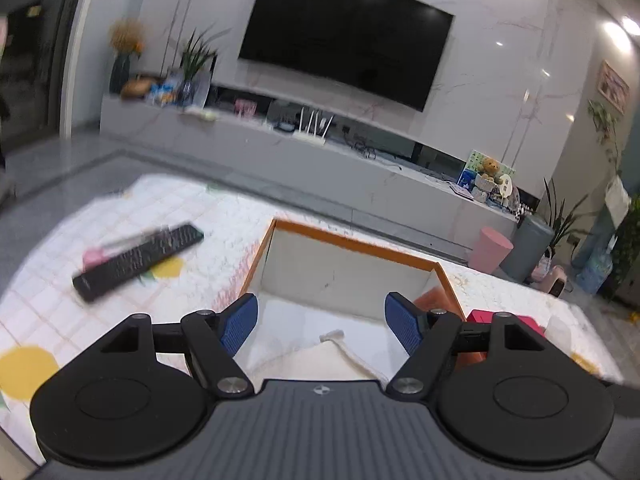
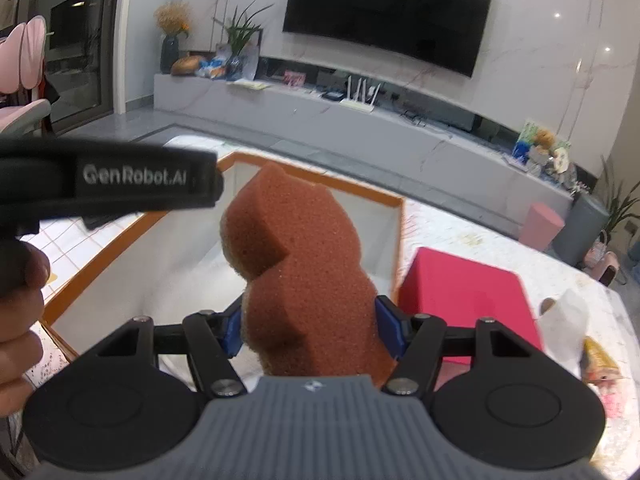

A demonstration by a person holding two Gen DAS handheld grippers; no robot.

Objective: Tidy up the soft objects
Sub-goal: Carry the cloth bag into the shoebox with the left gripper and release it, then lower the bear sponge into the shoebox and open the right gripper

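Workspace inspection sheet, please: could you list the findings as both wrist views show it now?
Surface: table with a pale grid cloth with yellow dots.
Job's things: orange-rimmed box holds a white cloth; brown sponge over the box.
Clutter: remote; red box beside the orange-rimmed box.
Grippers: left gripper open, nothing between its pads; right gripper shut on the sponge.
Cables: tangle on the TV bench.
Surroundings: TV, plants, router.
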